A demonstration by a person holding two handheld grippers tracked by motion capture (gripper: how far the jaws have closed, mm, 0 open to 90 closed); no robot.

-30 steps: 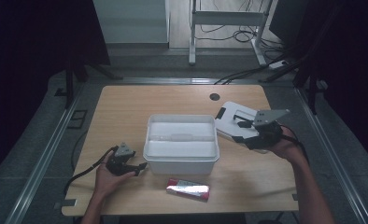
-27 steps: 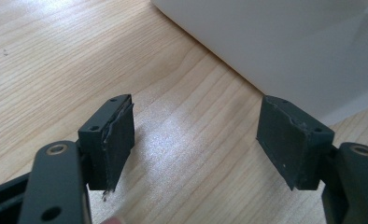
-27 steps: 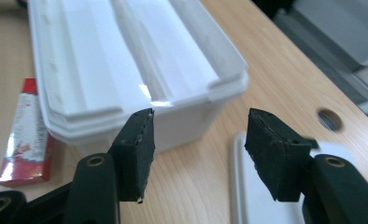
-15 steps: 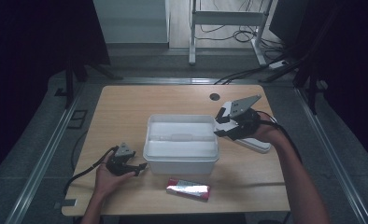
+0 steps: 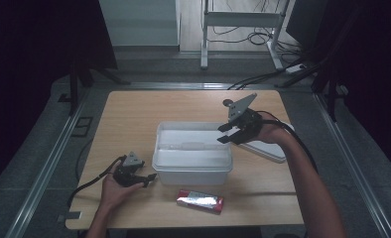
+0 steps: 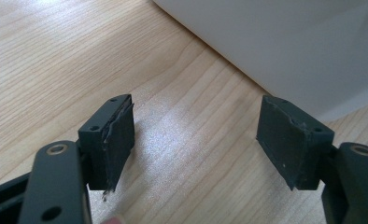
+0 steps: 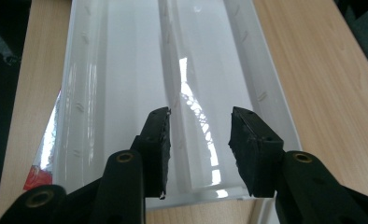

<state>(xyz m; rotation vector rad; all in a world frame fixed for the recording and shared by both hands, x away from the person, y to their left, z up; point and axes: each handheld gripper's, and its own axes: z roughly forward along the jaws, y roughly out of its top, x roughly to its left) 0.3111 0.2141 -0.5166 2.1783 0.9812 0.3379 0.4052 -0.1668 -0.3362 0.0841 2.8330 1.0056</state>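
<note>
My right hand (image 5: 268, 133) covers part of the white lid (image 5: 275, 151) on the counter (image 5: 134, 114). The red packet (image 5: 200, 200) shows print too small to read. The white box (image 7: 173, 93) is cut off at the top edge.

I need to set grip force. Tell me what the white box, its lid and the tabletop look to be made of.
White box: seemingly glossy, slightly translucent plastic; light streaks and reflections run along its inside in the right gripper view.
Lid: white and flat, probably the same plastic, though too small to be sure.
Tabletop: pale wood or wood-look laminate; printed or real grain lines, soft sheen.
</note>
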